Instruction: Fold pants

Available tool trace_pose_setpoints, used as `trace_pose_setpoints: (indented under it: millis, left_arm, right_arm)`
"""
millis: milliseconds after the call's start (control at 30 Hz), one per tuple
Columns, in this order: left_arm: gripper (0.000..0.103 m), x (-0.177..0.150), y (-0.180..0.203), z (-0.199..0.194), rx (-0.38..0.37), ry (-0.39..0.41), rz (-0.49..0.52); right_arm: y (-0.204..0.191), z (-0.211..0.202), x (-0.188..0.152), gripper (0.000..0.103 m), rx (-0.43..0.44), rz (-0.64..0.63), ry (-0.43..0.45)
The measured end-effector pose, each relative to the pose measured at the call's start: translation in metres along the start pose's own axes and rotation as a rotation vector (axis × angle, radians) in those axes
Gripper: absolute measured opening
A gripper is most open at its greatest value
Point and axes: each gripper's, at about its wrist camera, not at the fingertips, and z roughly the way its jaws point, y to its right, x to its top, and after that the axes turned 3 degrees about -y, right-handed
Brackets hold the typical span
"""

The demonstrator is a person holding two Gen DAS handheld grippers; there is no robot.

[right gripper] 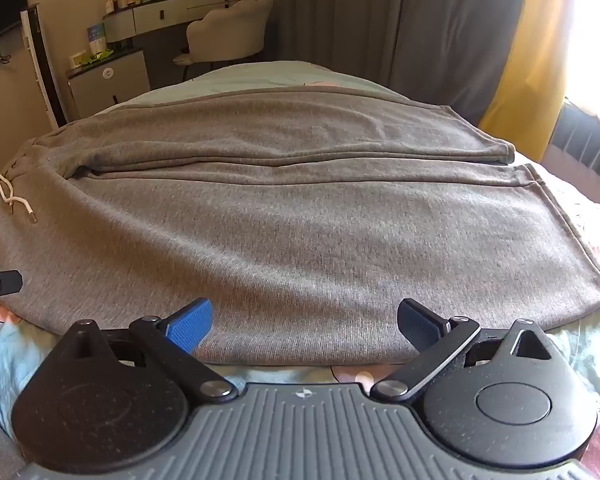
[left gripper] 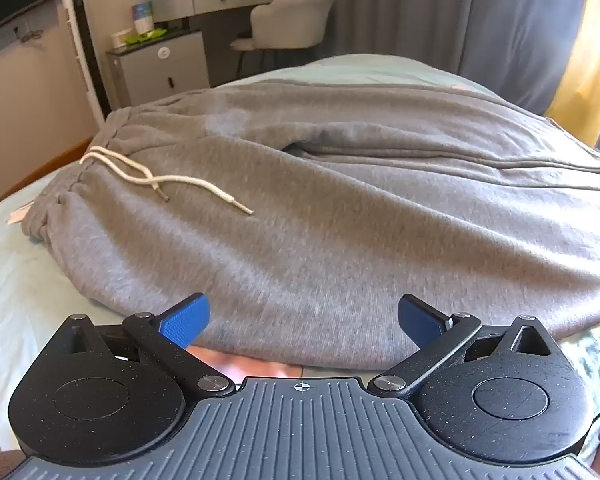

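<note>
Left wrist view puts your left claw (left gripper: 303, 318) spread wide and holding nothing, just above the near edge of the pants (left gripper: 320, 216). They lie flat on the bed (left gripper: 16, 280), grey ribbed knit, waistband at the left with a white drawstring (left gripper: 168, 180) loose on top. Your right claw (right gripper: 305, 320) is also wide and empty, at the near hem of the closer leg (right gripper: 300, 248). The far leg (right gripper: 284, 136) lies parallel behind it, a seam-like gap between them. Pale sheet shows as open margin along the near edge and past the cuffs at right.
</note>
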Motion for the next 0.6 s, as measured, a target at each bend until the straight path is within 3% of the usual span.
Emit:
trace_pose_setpoints:
  millis: [600]
  left_arm:
    - [0.103, -0.0015, -0.0039, 0.0044, -0.003, -0.024, -0.017]
  right_arm:
    - [0.0008, -0.0024, -0.0005, 0.099, -0.004, 0.001, 0.003]
